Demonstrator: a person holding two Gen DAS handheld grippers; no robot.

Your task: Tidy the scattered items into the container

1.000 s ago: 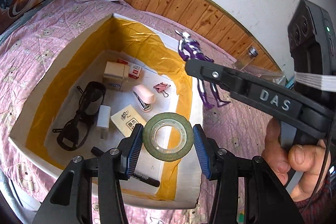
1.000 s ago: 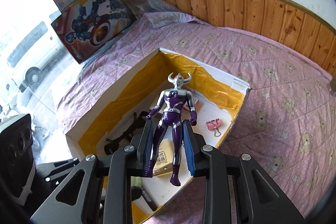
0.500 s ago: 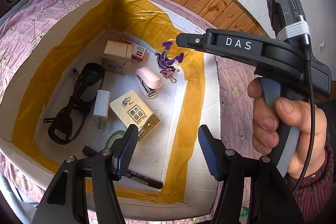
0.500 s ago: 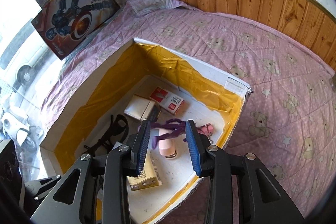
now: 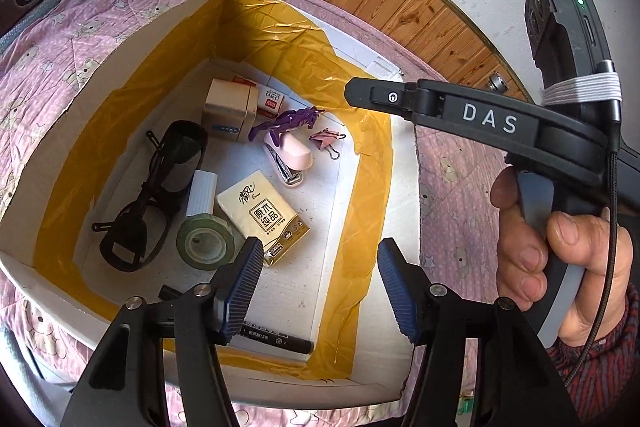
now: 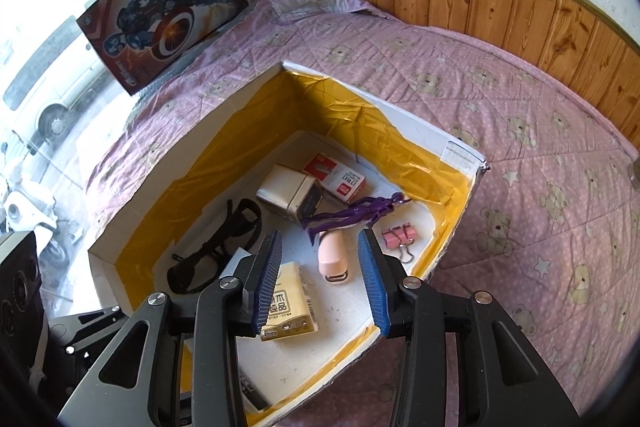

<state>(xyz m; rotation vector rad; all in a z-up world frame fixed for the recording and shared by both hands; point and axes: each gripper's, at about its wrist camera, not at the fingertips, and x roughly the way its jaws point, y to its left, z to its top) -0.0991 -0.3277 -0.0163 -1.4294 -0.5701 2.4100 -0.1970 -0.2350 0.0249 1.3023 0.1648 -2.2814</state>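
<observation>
Purple toy figure (image 6: 354, 213) lies across the pink stapler (image 6: 333, 255) in the middle of the white box (image 6: 384, 105), and the green tape roll (image 5: 205, 241) sits lower left, so both the left tongs (image 5: 316, 291) and right tongs (image 6: 320, 283) hang apart with nothing in them.

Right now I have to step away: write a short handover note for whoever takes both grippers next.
Left gripper: open, empty, over the box's near side.
Right gripper: open, empty, above the box.
In the box: tape roll, purple figure lying across the pink stapler, tissue pack, sunglasses, binder clip, black marker, small cartons.
Done: the tape and the figure are both inside.
Left: these views show no loose items on the quilt; scan the rest of the bed before stopping.
</observation>
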